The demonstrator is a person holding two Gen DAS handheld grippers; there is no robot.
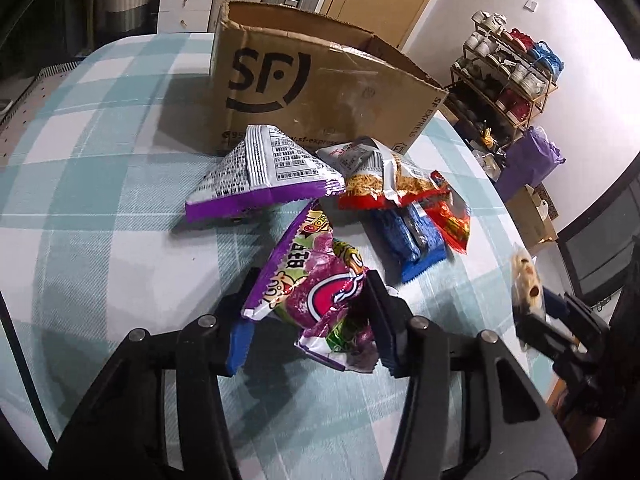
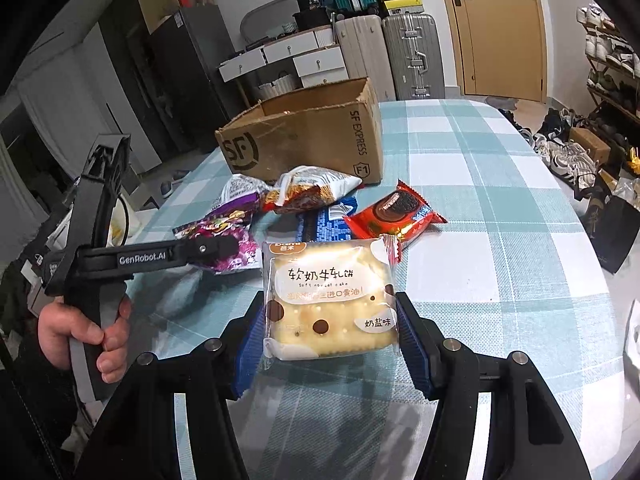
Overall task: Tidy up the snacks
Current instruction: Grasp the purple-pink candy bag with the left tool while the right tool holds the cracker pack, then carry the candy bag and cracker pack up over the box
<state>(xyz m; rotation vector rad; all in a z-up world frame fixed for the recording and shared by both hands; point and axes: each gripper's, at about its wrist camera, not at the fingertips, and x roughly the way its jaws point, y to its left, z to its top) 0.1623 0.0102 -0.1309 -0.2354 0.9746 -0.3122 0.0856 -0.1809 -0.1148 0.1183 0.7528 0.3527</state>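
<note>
Leftmost, the left claw (image 1: 308,312) is clamped on a purple candy bag (image 1: 316,292), its blue pads pressing the crinkled wrapper from both sides, the bag tilted and its far end reaching toward the pile ahead. Just beyond that claw lies a silver-and-purple snack bag (image 1: 264,176) on the checked bench (image 1: 100,208), and past it stands an open cardboard box (image 1: 320,92) marked SF, well ahead of both claws. Right of the silver-and-purple snack bag, a noodle-snack packet (image 1: 396,184) overlaps a blue biscuit pack (image 1: 416,240) and a red biscuit pack (image 2: 394,220), all ahead of the left claw and to its right. A hand (image 2: 80,332) holds the left claw's grip, seen at the left edge of the right wrist view. Further right, the right claw (image 2: 332,332) grips a pale nougat cake packet (image 2: 330,300) between its blue pads, held clear above the bench, nearer than the pile.
</note>
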